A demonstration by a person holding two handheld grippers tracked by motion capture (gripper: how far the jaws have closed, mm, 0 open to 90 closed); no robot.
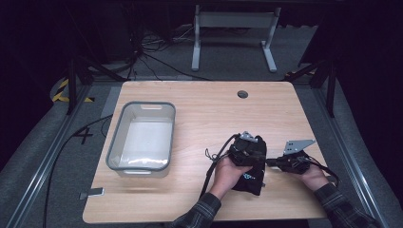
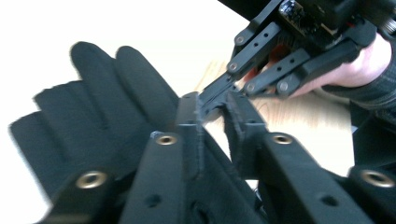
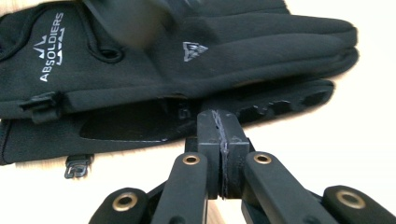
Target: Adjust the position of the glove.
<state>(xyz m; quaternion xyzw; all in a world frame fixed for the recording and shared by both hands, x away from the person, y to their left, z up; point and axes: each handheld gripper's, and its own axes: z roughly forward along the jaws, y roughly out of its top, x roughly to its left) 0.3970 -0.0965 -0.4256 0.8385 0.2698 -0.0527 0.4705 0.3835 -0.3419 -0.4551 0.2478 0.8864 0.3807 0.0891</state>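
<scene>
Under both tools, gloves [image 1: 251,176] lie fingers pointing away.

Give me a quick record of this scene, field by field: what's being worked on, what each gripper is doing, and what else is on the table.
Item in hand: pair of black gloves, stacked, ABSOLDIERS logo on top one
Location: near right part of wooden table
Left gripper: over the gloves, jaws slightly apart
Right gripper: jaws closed, tips at the gloves' edge; whether fabric is pinched is unclear
Other item: grey bin, empty, on table's left
</scene>
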